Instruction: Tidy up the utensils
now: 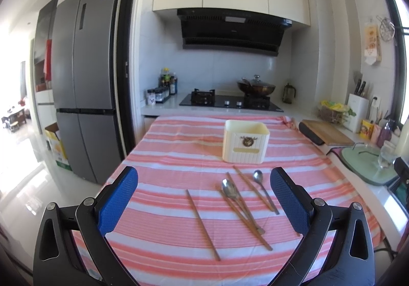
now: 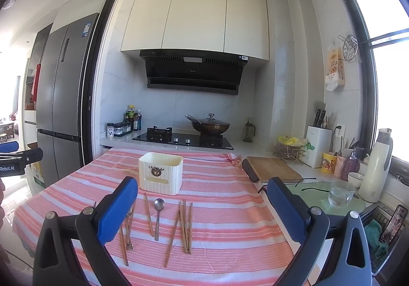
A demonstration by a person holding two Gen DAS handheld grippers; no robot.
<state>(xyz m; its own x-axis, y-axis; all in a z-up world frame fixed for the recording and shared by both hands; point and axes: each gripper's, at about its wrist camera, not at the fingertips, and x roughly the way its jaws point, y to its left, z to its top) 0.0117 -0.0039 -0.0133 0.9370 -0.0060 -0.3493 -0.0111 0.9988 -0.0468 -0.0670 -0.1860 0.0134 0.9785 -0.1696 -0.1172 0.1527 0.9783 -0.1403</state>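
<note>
Both grippers, left (image 1: 204,199) and right (image 2: 202,212), gape empty; pinch one chopstick (image 1: 202,224) mid-shaft, then lift toward the holder (image 1: 246,141) at 12 o'clock.

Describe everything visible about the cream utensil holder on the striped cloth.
The utensil holder is a cream, plastic-looking box with rounded corners and vertically ribbed walls. Its front bears a dark round emblem above a pale blank label strip. It stands upright with its top open; nothing sticks out of it. It sits on the pink-and-white striped tablecloth, beyond the loose chopsticks and spoons, touching none of them.
</note>
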